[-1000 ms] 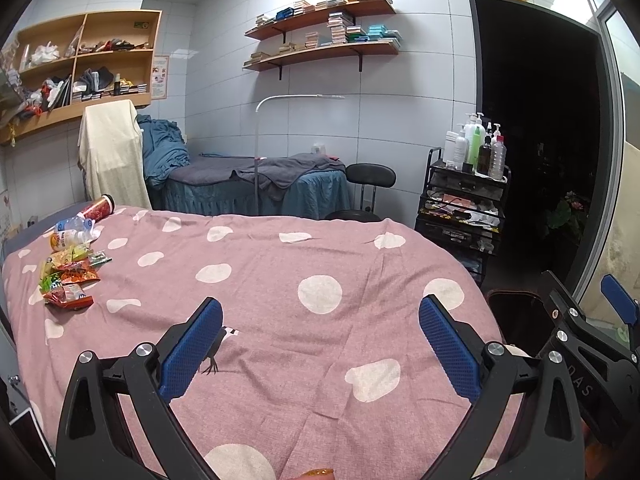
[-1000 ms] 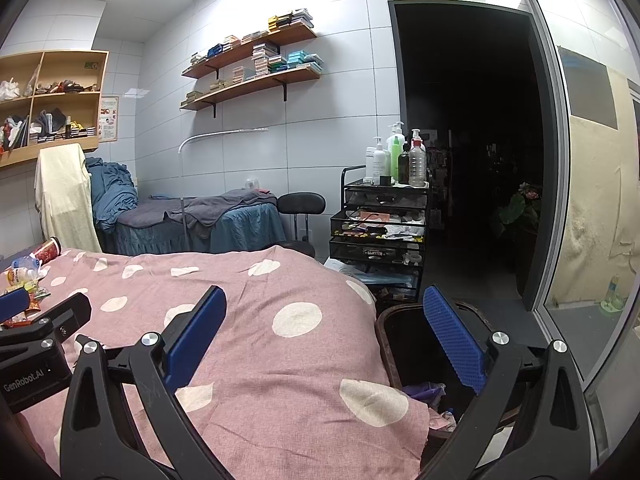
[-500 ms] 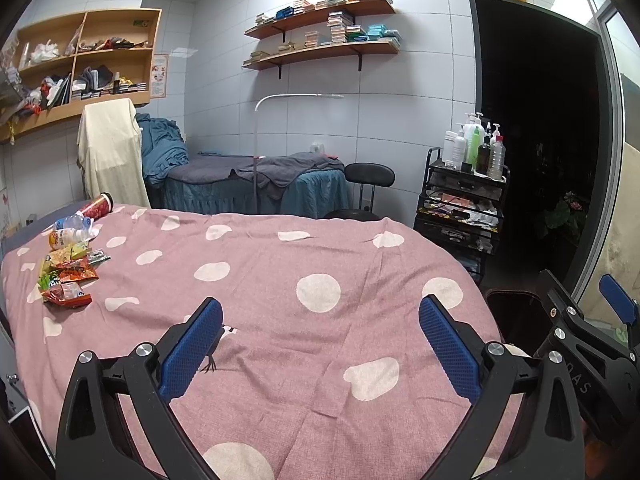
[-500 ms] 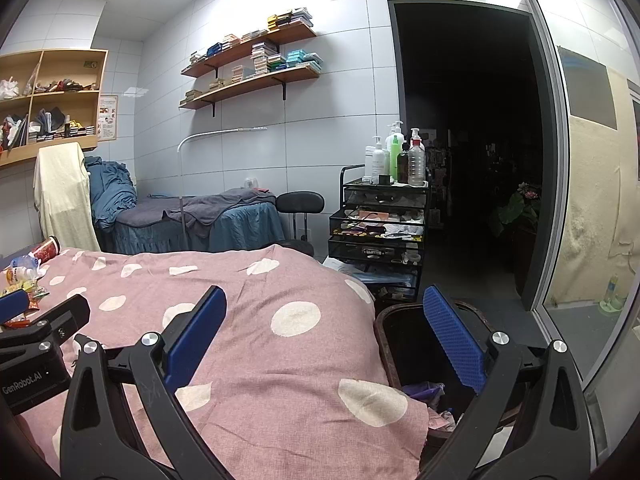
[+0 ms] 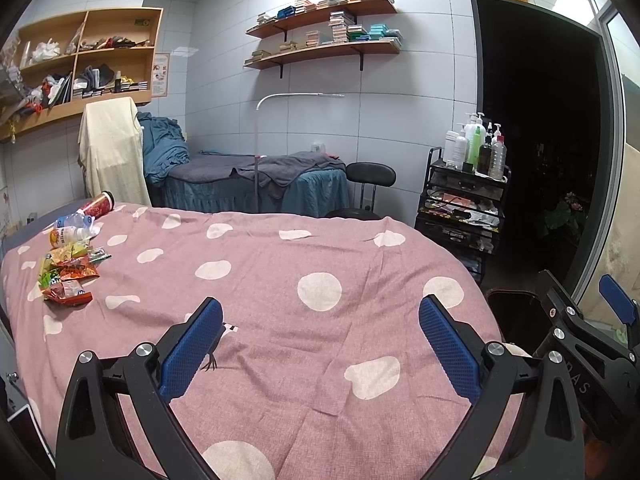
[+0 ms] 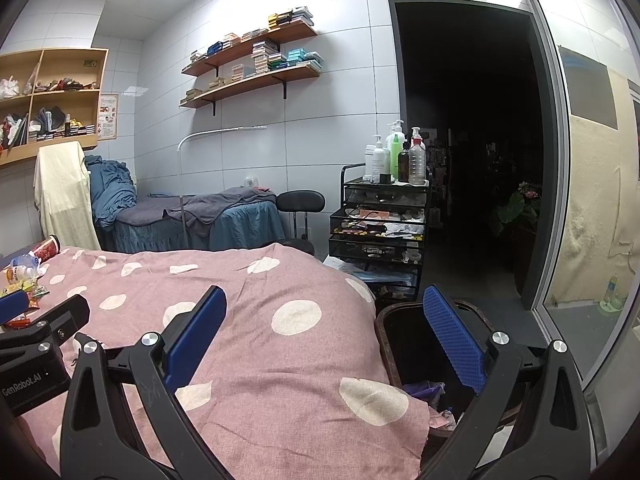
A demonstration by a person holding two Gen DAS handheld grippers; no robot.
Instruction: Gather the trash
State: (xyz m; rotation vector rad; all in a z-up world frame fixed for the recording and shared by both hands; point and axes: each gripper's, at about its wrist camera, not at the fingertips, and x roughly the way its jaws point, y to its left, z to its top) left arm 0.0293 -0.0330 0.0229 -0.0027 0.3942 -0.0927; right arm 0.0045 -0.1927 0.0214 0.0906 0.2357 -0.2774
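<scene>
1. Between the blue pads of my left gripper [image 5: 320, 344] there is only the pink dotted blanket [image 5: 320, 368]; the jaws stand wide apart and hold nothing.
2. My right gripper [image 6: 324, 344] is the same: the pads are far apart and empty. Its left pad is over the blanket and its right pad is over the dark bin [image 6: 404, 356] beside the bed.
3. The trash pile [image 5: 66, 276] lies far to the left and ahead of the left fingers, well apart from them, at the far-left edge of the blanket. It is a group of snack wrappers, mainly orange and green.
4. Just behind the wrappers I see two plastic bottles [image 5: 74, 228] lying on their sides and a red cup [image 5: 97, 205], also lying down. Their long axes run roughly from left to right and a little away from me.
5. I judge the left gripper is the nearer one to the pile. The right gripper is nearer to the bin, which already has some rubbish inside.
6. Nothing stands between the left fingers and the wrappers, only flat blanket with small folds. The wrappers are thin and lie flat, so I think the fingers could catch the cloth together with them.
7. Farther away are a blue massage bed [image 5: 256, 188], a black stool [image 5: 370, 172] and a black cart with bottles [image 5: 464, 200]; they are not in the way.
</scene>
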